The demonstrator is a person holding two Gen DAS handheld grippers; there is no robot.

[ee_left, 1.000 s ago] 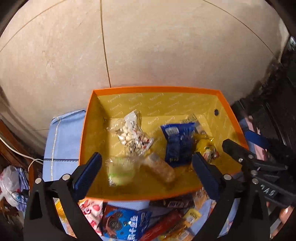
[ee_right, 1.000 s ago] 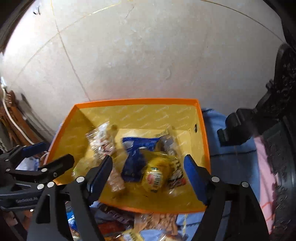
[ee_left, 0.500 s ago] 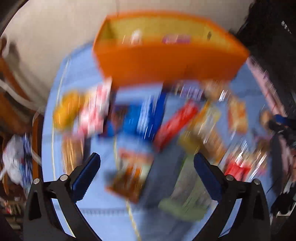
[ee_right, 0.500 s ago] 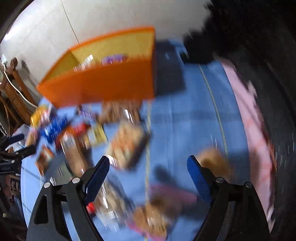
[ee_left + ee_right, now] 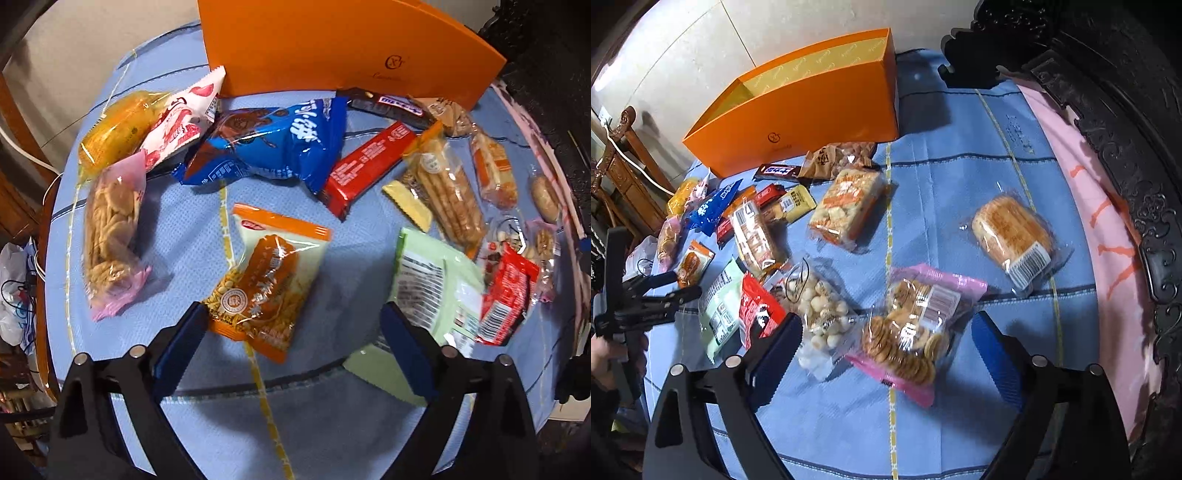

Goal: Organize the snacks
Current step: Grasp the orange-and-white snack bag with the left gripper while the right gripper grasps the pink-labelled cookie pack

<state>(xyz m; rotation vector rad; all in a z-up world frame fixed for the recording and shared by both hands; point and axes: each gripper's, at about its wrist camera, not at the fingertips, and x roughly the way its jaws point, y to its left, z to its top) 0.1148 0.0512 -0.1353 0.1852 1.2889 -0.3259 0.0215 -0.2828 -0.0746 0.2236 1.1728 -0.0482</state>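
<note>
- A second ago both grippers hung over the open orange box (image 5: 798, 107) looking down at the snacks inside it; now both look at loose packets spread on the blue tablecloth (image 5: 960, 177) of the table, with the box standing behind them.
- From the left wrist view only the box's orange front wall shows, its top cut off by the frame; its inside cannot be seen.
- Print on most wrappers is too small or glared to read, and the far right packets in the left view blur at the lens edge.
- The orange peanut packet (image 5: 267, 280) lies flat, its long axis running from the left gripper's near finger up and slightly right toward the box.
- The pink biscuit bag (image 5: 916, 332) lies between the right gripper's fingers, its long axis tilted toward the upper right.
- The left gripper (image 5: 291, 354) is spread wide with its jaws closing; the peanut packet's lower end lies between them, not pinched.
- The right gripper (image 5: 886, 354) is spread wide with its jaws opening above the pink bag, with a clear bag of white puffs (image 5: 820, 314) by its left finger; it grips nothing.
</note>
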